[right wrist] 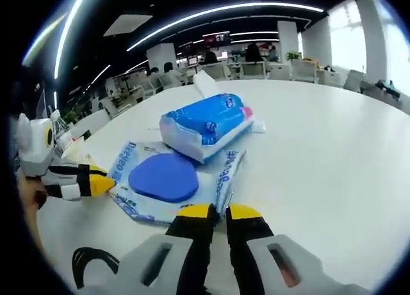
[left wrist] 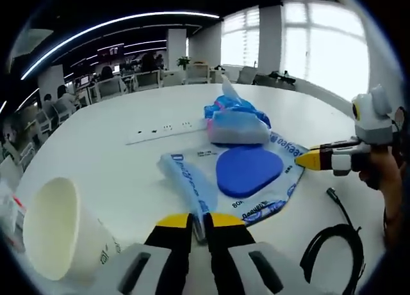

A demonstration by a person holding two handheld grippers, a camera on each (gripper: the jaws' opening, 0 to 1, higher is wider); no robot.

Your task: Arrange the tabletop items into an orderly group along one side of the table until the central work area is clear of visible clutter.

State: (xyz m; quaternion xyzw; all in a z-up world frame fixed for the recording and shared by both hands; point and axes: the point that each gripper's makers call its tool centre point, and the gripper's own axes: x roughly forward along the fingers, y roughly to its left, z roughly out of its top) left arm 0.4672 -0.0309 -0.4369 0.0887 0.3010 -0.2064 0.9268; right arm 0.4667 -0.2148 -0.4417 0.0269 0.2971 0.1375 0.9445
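A flat blue-and-white printed plastic bag (left wrist: 187, 181) lies on the white table (left wrist: 96, 148). A dark blue rounded pad (left wrist: 248, 170) rests on it, and a blue tissue pack (left wrist: 237, 119) sits at its far end. My left gripper (left wrist: 199, 221) is shut on the bag's near edge. My right gripper (left wrist: 307, 159) comes in from the right and pinches the opposite edge. In the right gripper view, that gripper (right wrist: 220, 213) is shut on the bag (right wrist: 126, 162) beside the pad (right wrist: 163, 176) and the tissue pack (right wrist: 205, 125), and the left gripper (right wrist: 102, 178) holds the far side.
A white paper cup (left wrist: 57, 228) lies on its side at the near left. A white power strip (left wrist: 166, 130) stretches behind the bag. A coiled black cable (left wrist: 336, 244) lies at the near right, also in the right gripper view (right wrist: 90, 260). Office chairs and desks stand beyond the table.
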